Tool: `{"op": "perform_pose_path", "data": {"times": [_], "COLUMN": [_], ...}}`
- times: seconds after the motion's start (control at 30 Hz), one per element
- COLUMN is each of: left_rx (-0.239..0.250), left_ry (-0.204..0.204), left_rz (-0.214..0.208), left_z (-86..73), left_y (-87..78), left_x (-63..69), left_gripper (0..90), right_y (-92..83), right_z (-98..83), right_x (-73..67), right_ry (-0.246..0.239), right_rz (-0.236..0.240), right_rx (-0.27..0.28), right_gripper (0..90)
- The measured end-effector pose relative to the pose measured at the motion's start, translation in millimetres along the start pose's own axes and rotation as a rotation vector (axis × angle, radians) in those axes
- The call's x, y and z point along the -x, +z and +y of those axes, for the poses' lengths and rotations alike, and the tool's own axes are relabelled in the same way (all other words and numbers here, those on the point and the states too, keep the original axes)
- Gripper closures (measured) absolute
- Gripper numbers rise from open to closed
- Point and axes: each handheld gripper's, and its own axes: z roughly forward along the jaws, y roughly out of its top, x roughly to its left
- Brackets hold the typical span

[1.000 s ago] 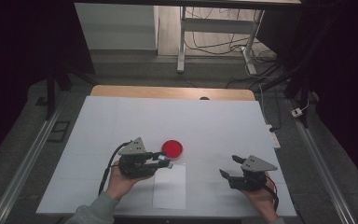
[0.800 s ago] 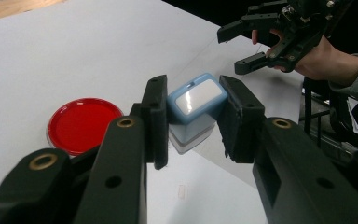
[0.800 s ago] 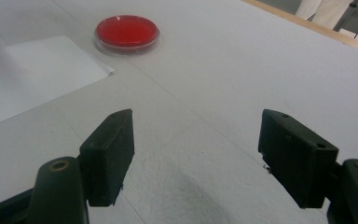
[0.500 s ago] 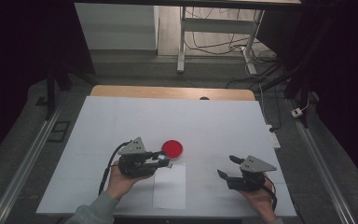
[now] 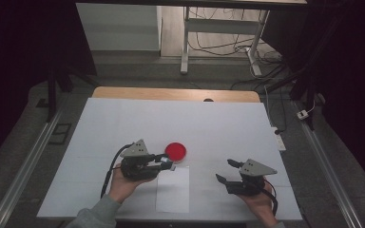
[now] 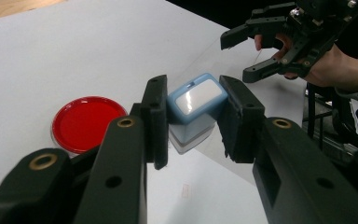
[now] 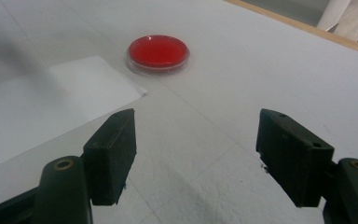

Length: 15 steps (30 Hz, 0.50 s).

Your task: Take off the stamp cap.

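Note:
My left gripper (image 6: 193, 122) is shut on a small light-blue block (image 6: 196, 99) with a white face, its pads pressing both sides. It holds the block low over the far end of a white paper sheet (image 5: 173, 190). A round red dish (image 5: 176, 151) lies flat on the table just beyond the block, and the same red dish (image 6: 87, 123) sits left of the jaws in the left gripper view. My right gripper (image 5: 225, 171) hovers near the table's front right, open with nothing between its jaws, which point left toward the sheet. Ahead of the right gripper (image 7: 198, 126) lie the red dish (image 7: 158, 51) and the paper sheet (image 7: 51, 100).
The white table top (image 5: 218, 128) has a wooden strip (image 5: 171, 93) along its far edge. Metal rails (image 5: 28, 156) run along both sides of the table. A cable (image 5: 111, 173) trails from the left gripper over the person's hand.
The right gripper has edged slightly to the left. The left gripper and the block have kept still.

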Motion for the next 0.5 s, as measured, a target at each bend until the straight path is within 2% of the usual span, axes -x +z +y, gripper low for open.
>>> {"op": "perform_pose_path", "data": {"times": [0.5], "left_rx": [0.002], "left_ry": [0.000], "left_rz": [0.004], "left_z": [-0.4], "left_y": [-0.3], "left_x": [-0.5], "left_gripper": [65.0], "right_y": [9.9], "right_z": [3.1], "right_x": [-10.2], "right_ry": [-0.013], "right_rz": [0.031], "right_rx": [0.001], "right_gripper": [28.5]}}
